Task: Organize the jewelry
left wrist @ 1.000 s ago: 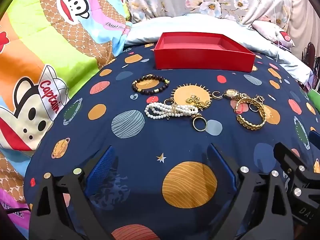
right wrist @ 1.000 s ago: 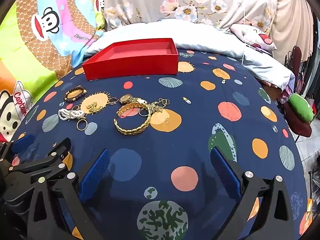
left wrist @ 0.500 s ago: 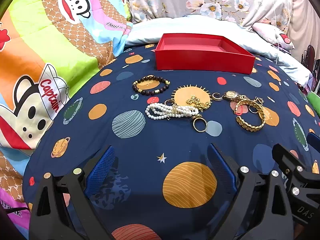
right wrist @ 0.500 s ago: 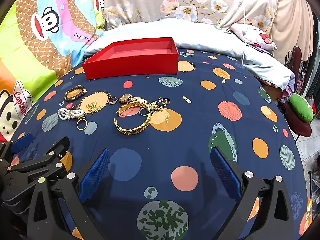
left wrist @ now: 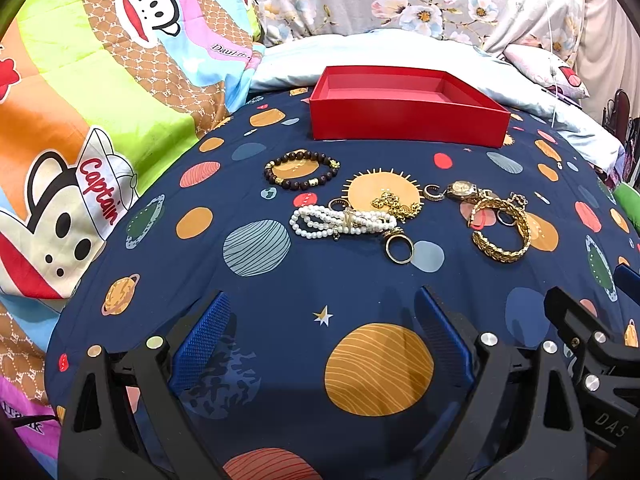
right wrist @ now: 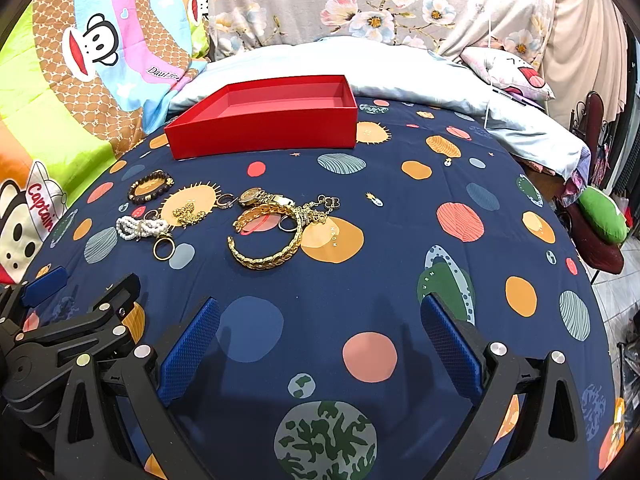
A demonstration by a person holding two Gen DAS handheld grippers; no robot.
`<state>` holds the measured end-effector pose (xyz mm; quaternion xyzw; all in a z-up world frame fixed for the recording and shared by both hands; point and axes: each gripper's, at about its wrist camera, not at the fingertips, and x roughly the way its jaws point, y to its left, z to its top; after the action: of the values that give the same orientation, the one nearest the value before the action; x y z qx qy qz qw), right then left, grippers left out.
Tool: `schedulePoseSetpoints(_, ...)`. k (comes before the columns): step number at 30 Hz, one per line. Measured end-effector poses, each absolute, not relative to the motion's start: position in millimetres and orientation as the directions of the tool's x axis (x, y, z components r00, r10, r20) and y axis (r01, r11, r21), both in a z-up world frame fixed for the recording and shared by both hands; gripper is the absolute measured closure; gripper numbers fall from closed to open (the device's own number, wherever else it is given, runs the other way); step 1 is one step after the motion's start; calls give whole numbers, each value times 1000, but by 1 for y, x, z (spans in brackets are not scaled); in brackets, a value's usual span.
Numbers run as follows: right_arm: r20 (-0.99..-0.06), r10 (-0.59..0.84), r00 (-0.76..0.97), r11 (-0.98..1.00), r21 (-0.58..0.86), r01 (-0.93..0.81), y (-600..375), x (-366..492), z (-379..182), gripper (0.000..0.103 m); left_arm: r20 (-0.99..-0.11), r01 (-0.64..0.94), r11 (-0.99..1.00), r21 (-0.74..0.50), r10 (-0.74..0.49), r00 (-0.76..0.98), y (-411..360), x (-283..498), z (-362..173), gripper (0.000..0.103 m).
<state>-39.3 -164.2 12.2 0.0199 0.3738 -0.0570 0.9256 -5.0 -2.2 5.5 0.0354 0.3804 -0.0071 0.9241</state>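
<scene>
An empty red box point(left wrist: 404, 118) point(right wrist: 264, 124) sits at the far side of the navy planet-print bedspread point(left wrist: 280, 288). In front of it lie a dark bead bracelet point(left wrist: 301, 170) point(right wrist: 150, 187), a white pearl bracelet point(left wrist: 340, 222) point(right wrist: 140, 228), a gold ring point(left wrist: 399, 249) point(right wrist: 164, 249), a small gold chain point(left wrist: 396, 205), a gold watch point(left wrist: 460, 190) point(right wrist: 260, 197) and a wide gold bangle point(left wrist: 502, 232) point(right wrist: 268, 242). My left gripper point(left wrist: 324, 332) is open, well short of the jewelry. My right gripper point(right wrist: 320, 336) is open too, nearer than the bangle.
A cartoon monkey quilt point(left wrist: 80, 120) rises on the left. Pale blue bedding point(right wrist: 400, 68) and a floral pillow point(right wrist: 360, 4) lie behind the box. A green cushion point(right wrist: 602, 216) sits off the bed's right edge. The other gripper's frame shows at each view's side.
Both grippers have barely moved; the left view has shifted very slightly. The jewelry and box lie where they were.
</scene>
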Motion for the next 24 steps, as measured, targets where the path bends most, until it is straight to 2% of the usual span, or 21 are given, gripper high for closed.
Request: schedulePoseSetpoints(24, -695, -90, 713, 993, -5, 120, -165, -39, 12, 5, -706, 39, 997, 60, 15, 708, -2, -5, 3, 12)
